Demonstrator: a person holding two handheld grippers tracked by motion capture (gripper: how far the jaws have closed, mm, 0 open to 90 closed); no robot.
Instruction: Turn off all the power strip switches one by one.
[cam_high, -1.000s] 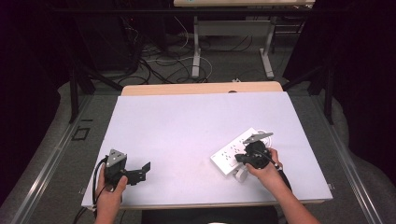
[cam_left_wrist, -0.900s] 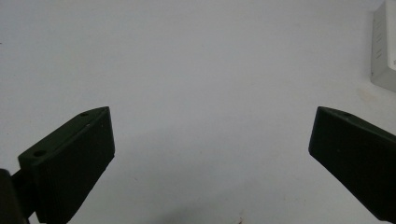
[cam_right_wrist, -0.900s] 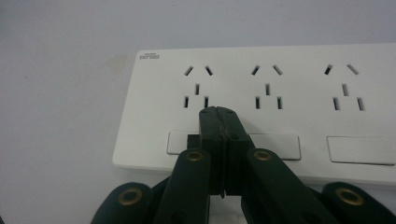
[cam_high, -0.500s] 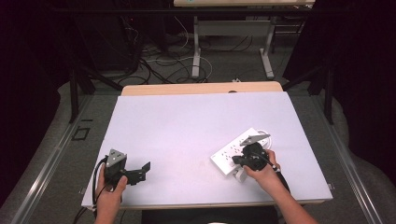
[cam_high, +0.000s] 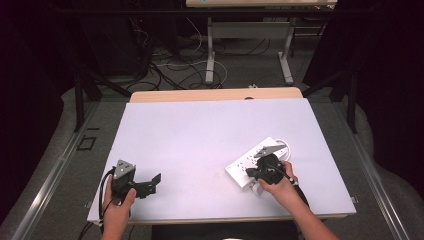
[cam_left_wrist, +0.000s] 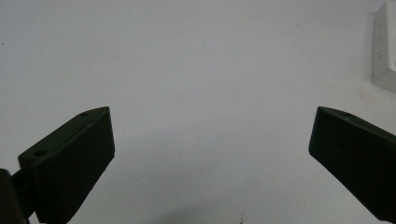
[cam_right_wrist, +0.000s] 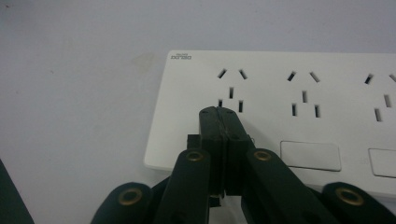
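We list the power strip (cam_right_wrist: 289, 116) as smooth white plastic with a faint sheen. We note the right gripper (cam_right_wrist: 224, 116) as matt black plastic with brass-coloured rivets, the left gripper (cam_high: 131, 181) likewise matt black. The table (cam_high: 200, 130) we record as smooth, matt, pale.

I count one white power strip (cam_right_wrist: 280, 116) under my closed right jaws, their tips over its near edge. Ahead of those jaws I can make out three socket groups (cam_right_wrist: 231, 91) on its face, the third cut off at the frame's edge, and two rectangular switches (cam_right_wrist: 310, 156) just beside the jaws. I count two grippers: the right gripper (cam_high: 260, 172) and the left gripper (cam_high: 150, 182). One table (cam_high: 200, 135) bears them all.
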